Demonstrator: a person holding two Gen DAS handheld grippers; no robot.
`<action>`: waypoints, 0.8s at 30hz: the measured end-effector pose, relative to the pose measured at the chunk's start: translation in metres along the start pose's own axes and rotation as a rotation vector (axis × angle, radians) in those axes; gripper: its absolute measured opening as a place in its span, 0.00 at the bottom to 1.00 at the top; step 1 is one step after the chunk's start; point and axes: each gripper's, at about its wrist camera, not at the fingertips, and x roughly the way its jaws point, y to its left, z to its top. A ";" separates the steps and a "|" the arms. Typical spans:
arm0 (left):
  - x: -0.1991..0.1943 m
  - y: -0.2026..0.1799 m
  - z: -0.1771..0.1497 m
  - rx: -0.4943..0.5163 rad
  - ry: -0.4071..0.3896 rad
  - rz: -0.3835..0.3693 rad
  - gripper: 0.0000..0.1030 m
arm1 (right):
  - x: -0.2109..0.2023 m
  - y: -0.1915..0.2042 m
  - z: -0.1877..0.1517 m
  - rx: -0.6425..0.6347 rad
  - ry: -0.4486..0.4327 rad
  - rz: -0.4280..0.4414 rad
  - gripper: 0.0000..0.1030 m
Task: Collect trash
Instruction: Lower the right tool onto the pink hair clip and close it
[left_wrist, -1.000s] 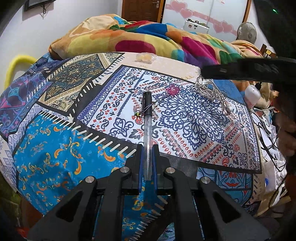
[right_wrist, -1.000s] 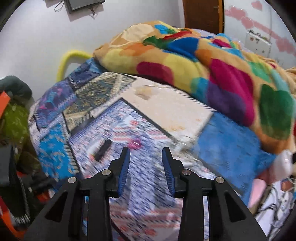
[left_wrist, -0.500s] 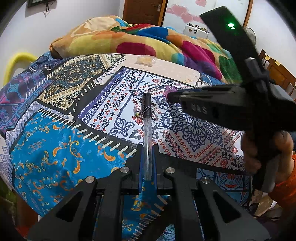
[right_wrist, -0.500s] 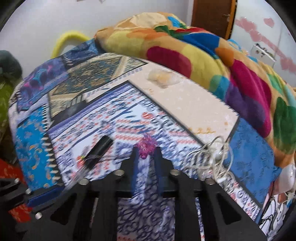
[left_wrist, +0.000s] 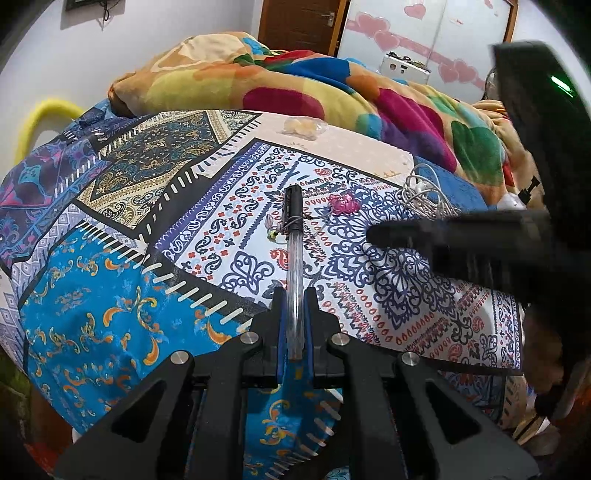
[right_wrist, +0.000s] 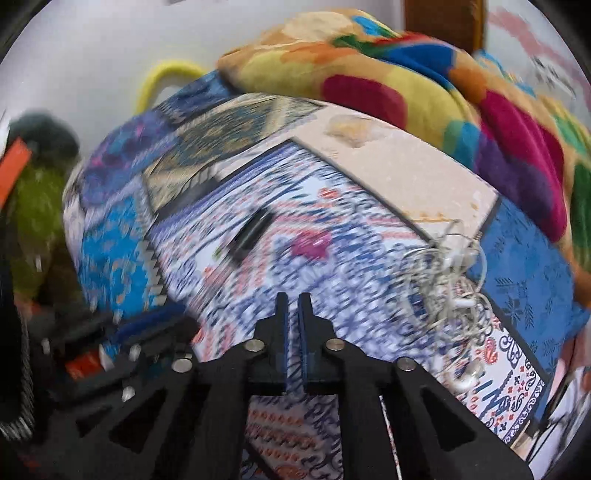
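Clear plastic pen (left_wrist: 294, 258), black-capped, thread-wrapped, clamped in left tool (left_wrist: 295, 325).

Bed covered by a patchwork paisley sheet (left_wrist: 110, 295). Lying on it: a bunched multicoloured fleece blanket (left_wrist: 295, 92), a small clear wrapper (left_wrist: 303, 127), a pink trinket, possibly a hair clip (left_wrist: 343, 203), and tangled white cable (left_wrist: 424, 195).

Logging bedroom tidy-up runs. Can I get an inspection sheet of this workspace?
Surface: bed with patterned bedsheet.
Job's things: pen clamped in the left tongs; pink wrapper and clear plastic bag lie loose.
Clutter: colourful blanket heaped at the back.
Grippers: right tongs nearly closed, holding nothing.
Cables: tangled white earphones.
Surroundings: wooden door, heart-decorated wardrobe.
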 end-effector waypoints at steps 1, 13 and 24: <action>0.000 -0.001 0.000 0.001 -0.001 0.002 0.07 | 0.001 -0.005 0.004 0.031 -0.005 0.003 0.26; -0.002 -0.001 -0.003 0.015 -0.020 -0.007 0.07 | 0.026 0.021 0.017 -0.078 -0.090 -0.180 0.37; -0.001 0.000 -0.003 0.000 -0.029 -0.006 0.07 | 0.011 0.035 0.002 -0.122 -0.080 -0.113 0.15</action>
